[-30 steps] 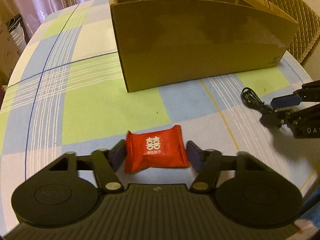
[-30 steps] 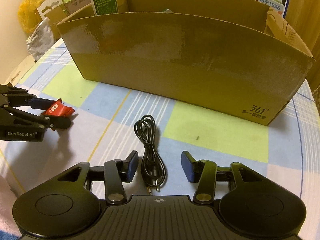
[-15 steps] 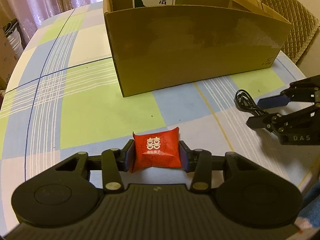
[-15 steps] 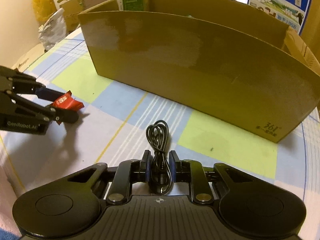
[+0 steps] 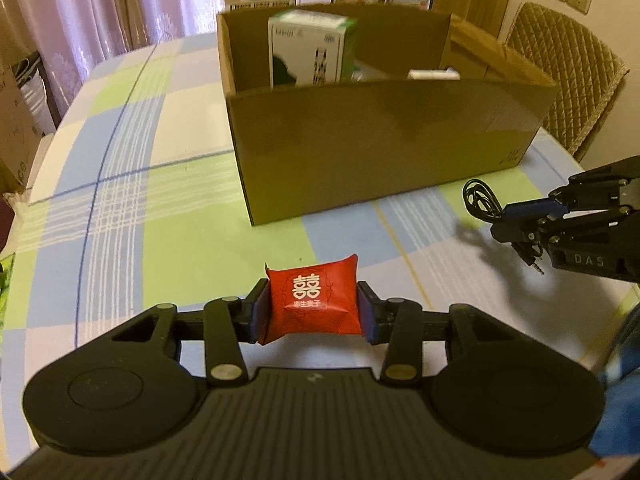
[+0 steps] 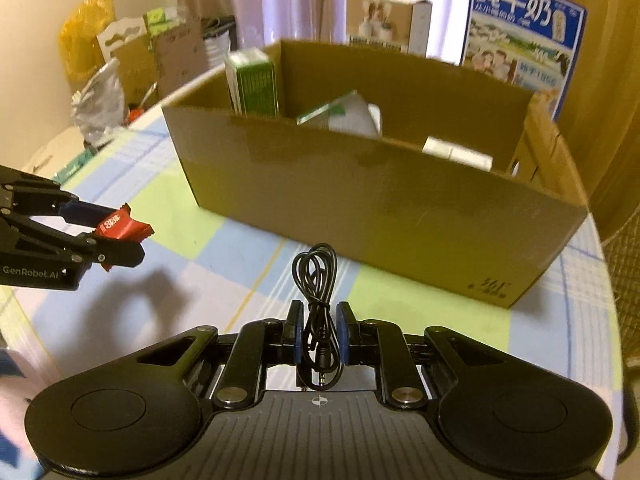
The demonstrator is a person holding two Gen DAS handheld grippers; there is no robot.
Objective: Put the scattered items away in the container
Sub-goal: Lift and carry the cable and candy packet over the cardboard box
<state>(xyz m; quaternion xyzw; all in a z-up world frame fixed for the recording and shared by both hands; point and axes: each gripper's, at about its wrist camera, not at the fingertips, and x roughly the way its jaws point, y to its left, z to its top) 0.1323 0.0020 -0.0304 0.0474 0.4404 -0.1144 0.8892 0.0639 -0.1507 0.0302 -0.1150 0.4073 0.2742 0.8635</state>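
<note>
My left gripper (image 5: 313, 312) is shut on a red candy packet (image 5: 313, 298) with white characters, held a little above the checked tablecloth. My right gripper (image 6: 319, 330) is shut on a coiled black audio cable (image 6: 316, 276), whose loop sticks up past the pads and whose plugs hang below. The open cardboard box (image 5: 384, 148) stands just beyond both, with a green-and-white carton (image 5: 306, 54) and other white packs inside. From the left wrist, the right gripper (image 5: 516, 228) with the cable (image 5: 480, 200) shows at the right; from the right wrist, the left gripper (image 6: 120, 236) with the packet (image 6: 120, 222) shows at the left.
The box (image 6: 360, 196) fills the far middle of the round table (image 5: 120, 200). A quilted chair (image 5: 560, 64) stands behind at the right. Cartons, a milk box (image 6: 520, 36) and bags (image 6: 92, 92) crowd the room beyond the table edge.
Both grippers closed on their things, the left on the red packet, the right on the cable, and both lifted them off the cloth. The box's inside has come into sight.
</note>
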